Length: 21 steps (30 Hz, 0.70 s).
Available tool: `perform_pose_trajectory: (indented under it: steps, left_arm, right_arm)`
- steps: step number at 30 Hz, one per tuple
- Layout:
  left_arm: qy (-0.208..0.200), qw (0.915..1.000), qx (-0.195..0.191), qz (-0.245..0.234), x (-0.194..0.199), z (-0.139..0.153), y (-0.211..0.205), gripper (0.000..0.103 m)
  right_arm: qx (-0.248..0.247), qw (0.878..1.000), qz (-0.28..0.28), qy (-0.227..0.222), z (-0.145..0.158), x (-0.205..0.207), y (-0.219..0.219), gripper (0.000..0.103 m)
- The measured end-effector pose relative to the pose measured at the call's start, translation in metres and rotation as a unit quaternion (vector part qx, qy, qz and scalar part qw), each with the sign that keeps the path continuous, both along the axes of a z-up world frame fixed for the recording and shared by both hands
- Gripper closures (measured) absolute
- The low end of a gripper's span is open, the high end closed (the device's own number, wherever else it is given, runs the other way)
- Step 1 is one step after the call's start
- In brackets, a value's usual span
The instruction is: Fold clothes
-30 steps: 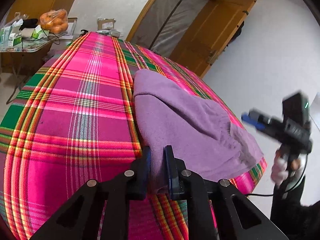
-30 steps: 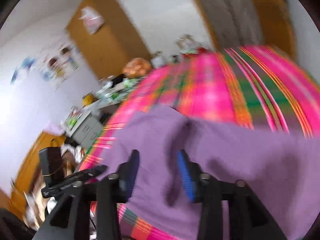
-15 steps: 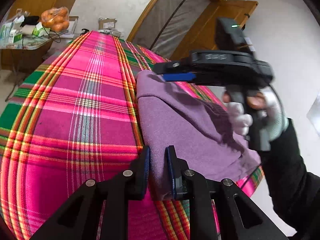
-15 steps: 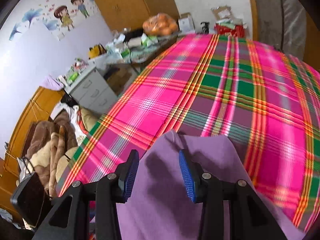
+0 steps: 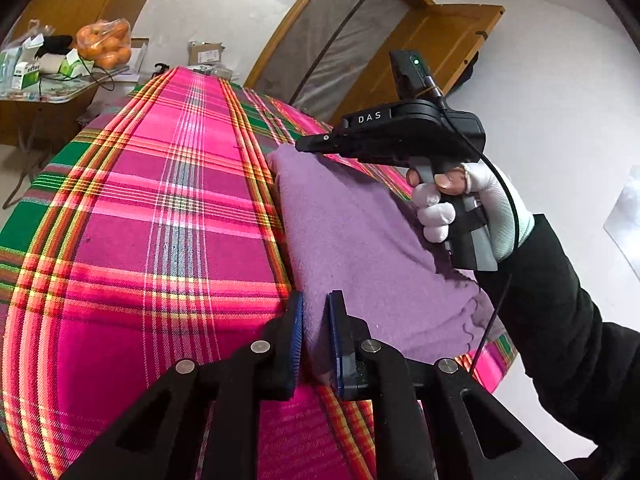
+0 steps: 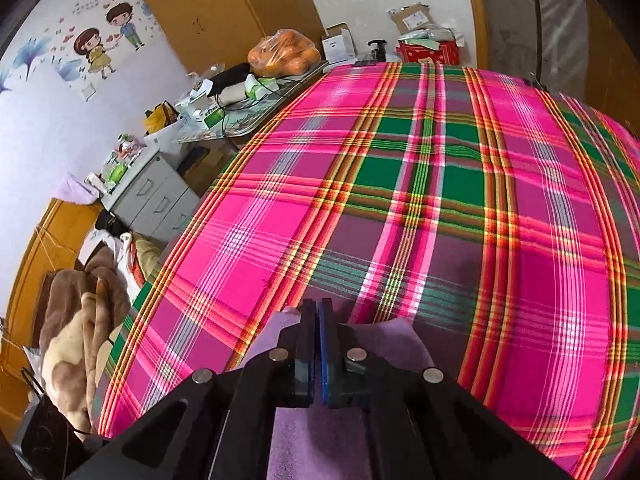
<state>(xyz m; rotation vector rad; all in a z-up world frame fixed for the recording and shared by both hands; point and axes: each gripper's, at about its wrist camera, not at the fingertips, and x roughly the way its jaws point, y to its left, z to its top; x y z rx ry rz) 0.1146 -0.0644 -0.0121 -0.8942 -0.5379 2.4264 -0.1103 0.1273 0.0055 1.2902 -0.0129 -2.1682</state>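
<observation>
A purple garment (image 5: 360,240) lies folded on the pink plaid tablecloth (image 5: 160,208) near the table's right edge. My left gripper (image 5: 316,340) is shut on the garment's near corner, with cloth bunched between its blue pads. My right gripper (image 6: 318,332) is shut on the garment's far corner (image 6: 280,328); the pads meet with purple cloth around them. In the left wrist view the right gripper's black body (image 5: 400,136) reaches over the garment's far end, held by a white-gloved hand (image 5: 452,208).
A side table (image 5: 60,88) with a bag of oranges (image 5: 106,46), boxes and cables stands beyond the table's far left. Grey drawers (image 6: 156,196) and a bed with brown blankets (image 6: 76,320) are at left. A wooden door frame (image 5: 352,32) is behind.
My right gripper moved forward over the garment to its far corner and closed on it; it was open before. My left gripper kept its hold on the near corner.
</observation>
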Motion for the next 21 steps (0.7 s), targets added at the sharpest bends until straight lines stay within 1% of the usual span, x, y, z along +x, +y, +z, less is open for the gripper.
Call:
perform_pose_trajectory:
  steps: [4,7,8,10,13,15,17,18,19,21]
  left_arm:
    - [-0.001,1.0000,0.004,-0.001,0.000,0.000,-0.001,0.090]
    - [-0.002,1.0000,0.009,-0.001,0.000,0.000,-0.003,0.090]
    - [-0.002,0.9999,0.011,-0.002,0.000,0.000,-0.005,0.090]
    - [-0.002,0.9999,0.016,-0.002,-0.001,-0.001,-0.007,0.090]
    - [-0.002,0.9998,0.019,-0.003,-0.002,-0.002,-0.008,0.090]
    - [-0.003,0.9998,0.019,-0.002,-0.003,-0.002,-0.009,0.090]
    - [-0.005,0.9998,0.019,-0.001,-0.004,-0.002,-0.009,0.090]
    - [-0.007,0.9998,0.019,0.000,-0.004,-0.002,-0.009,0.090]
    - [-0.008,0.9998,0.018,0.002,-0.005,-0.002,-0.009,0.090]
    - [-0.011,0.9998,0.014,0.005,-0.005,-0.001,-0.008,0.090]
  right_arm:
    - [-0.019,1.000,0.011,-0.005,0.006,0.007,0.003,0.100]
    - [-0.022,1.000,0.008,0.008,0.019,0.019,0.017,0.098]
    - [-0.026,1.000,0.004,0.016,0.025,0.027,0.027,0.096]
    - [-0.039,0.999,-0.007,0.034,0.034,0.042,0.047,0.083]
    - [-0.040,0.997,-0.045,0.057,0.037,0.072,0.090,0.074]
    - [-0.032,0.994,-0.080,0.065,0.032,0.085,0.115,0.072]
    - [-0.040,0.991,-0.115,0.061,0.024,0.096,0.142,0.070]
    - [-0.054,0.989,-0.128,0.051,0.018,0.099,0.154,0.067]
    - [-0.077,0.987,-0.137,0.033,0.010,0.101,0.164,0.064]
    - [-0.116,0.984,-0.136,0.005,0.000,0.102,0.172,0.063]
